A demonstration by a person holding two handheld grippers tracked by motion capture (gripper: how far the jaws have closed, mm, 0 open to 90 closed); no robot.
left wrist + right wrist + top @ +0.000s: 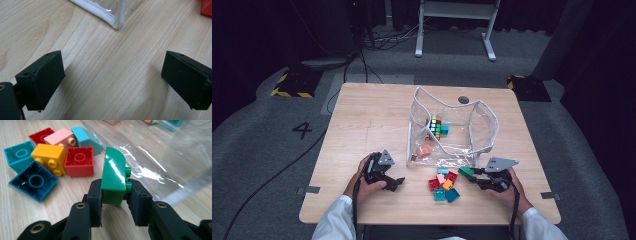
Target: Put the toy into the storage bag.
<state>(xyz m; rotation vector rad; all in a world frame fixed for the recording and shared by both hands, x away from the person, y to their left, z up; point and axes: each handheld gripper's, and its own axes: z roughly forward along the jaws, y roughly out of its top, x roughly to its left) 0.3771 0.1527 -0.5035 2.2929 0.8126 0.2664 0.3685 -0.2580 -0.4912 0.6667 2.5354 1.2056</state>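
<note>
My right gripper (114,192) is shut on a green brick (114,178), which stands on edge between its pads just above the table; from above, the green brick (466,171) and right gripper (472,176) sit at the front right of the clear bag (484,125). A loose pile of bricks (443,186) lies to its left: red (80,161), yellow (50,157), pink (62,137), teal and dark blue ones. My left gripper (398,183) rests open on the wood, nothing between its jaws, its fingers (42,80) wide apart.
The clear plastic bag stands open mid-table and holds a colourful cube (435,126), a teal brick and a pink brick (423,150). Its white-piped corner (116,23) lies just ahead of my left gripper. The wooden table (362,125) has bare room at the left.
</note>
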